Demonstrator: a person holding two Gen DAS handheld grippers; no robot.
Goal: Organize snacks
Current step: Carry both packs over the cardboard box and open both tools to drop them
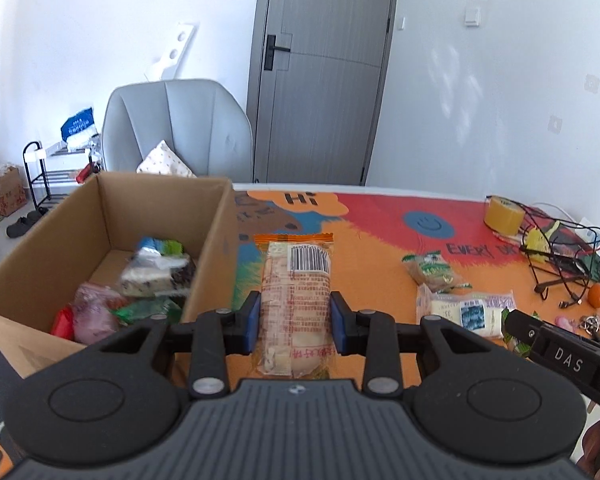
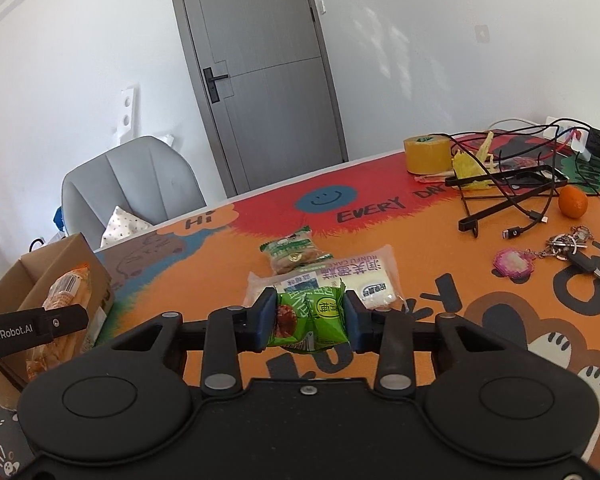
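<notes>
My left gripper [image 1: 295,322] is shut on a long orange-edged snack pack [image 1: 296,292] and holds it above the table, just right of a cardboard box [image 1: 208,240] that has several snacks inside. My right gripper [image 2: 310,320] is shut on a small green snack packet [image 2: 312,316] above the table. Behind it lie a white cake pack [image 2: 364,276] and a green-and-brown pastry pack [image 2: 294,254]. The same two packs show in the left wrist view, the white cake pack [image 1: 466,314] and the pastry pack [image 1: 434,270]. The left gripper with its pack also shows in the right wrist view [image 2: 66,292] over the box [image 2: 40,272].
A colourful orange mat [image 2: 420,280] covers the table. At the right stand a tape roll [image 2: 426,154], tangled black cables [image 2: 508,188], an orange [image 2: 573,201] and keys [image 2: 568,244]. A grey chair [image 1: 176,128] stands behind the box, a door [image 1: 320,68] beyond.
</notes>
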